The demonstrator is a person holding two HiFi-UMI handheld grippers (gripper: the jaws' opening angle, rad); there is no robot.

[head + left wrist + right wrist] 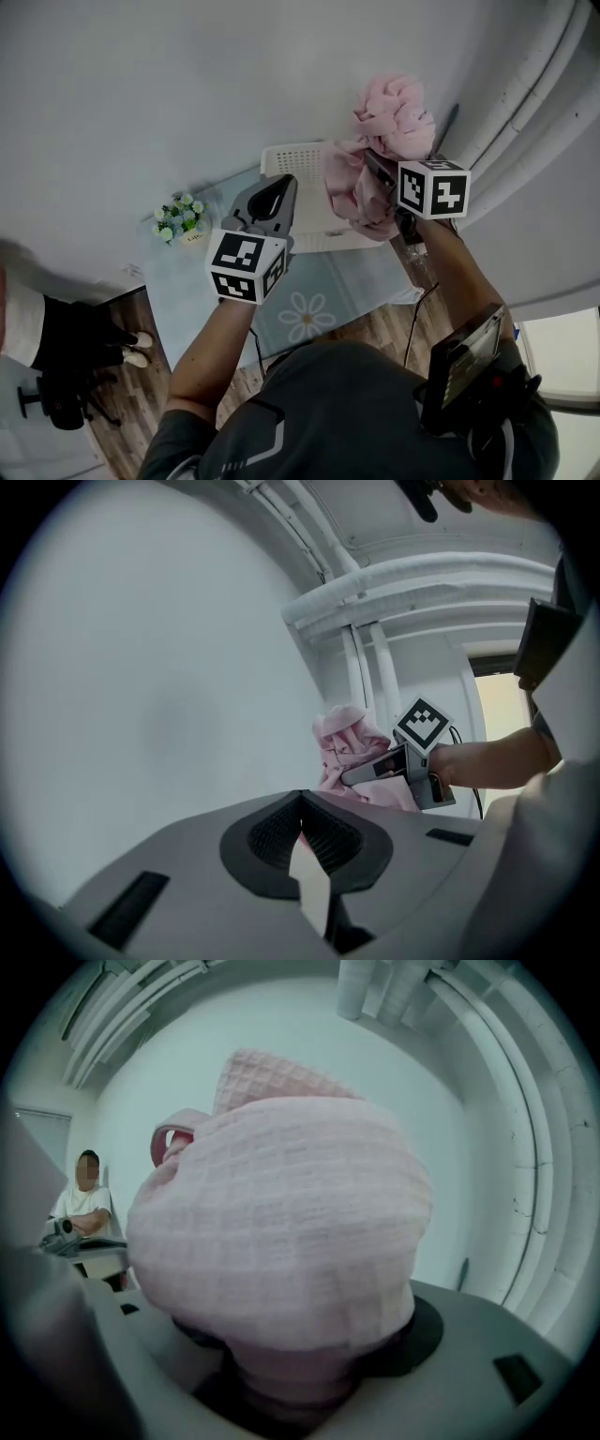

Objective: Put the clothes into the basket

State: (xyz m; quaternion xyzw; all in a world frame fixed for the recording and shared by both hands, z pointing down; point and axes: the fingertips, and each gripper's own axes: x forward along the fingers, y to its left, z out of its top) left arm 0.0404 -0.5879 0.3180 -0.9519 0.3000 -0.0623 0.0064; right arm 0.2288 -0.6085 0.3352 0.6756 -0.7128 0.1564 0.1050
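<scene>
1. Plain pale grey wall point(141, 84), evenly lit.
2. White round pipes point(553, 66) run along it at the right.
3. Brown wood-plank floor point(131, 412) under a pale blue daisy-print rug point(356, 281).
4. Black wheeled office chair point(56, 403) at the left.

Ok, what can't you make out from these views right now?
- Inside of the basket: head view, covered by the left gripper and the pink garment.
- Jaws of the right gripper: right gripper view, buried under the garment.
- Basket: absent from both gripper views.
- Garment's type: bunched up everywhere.
</scene>
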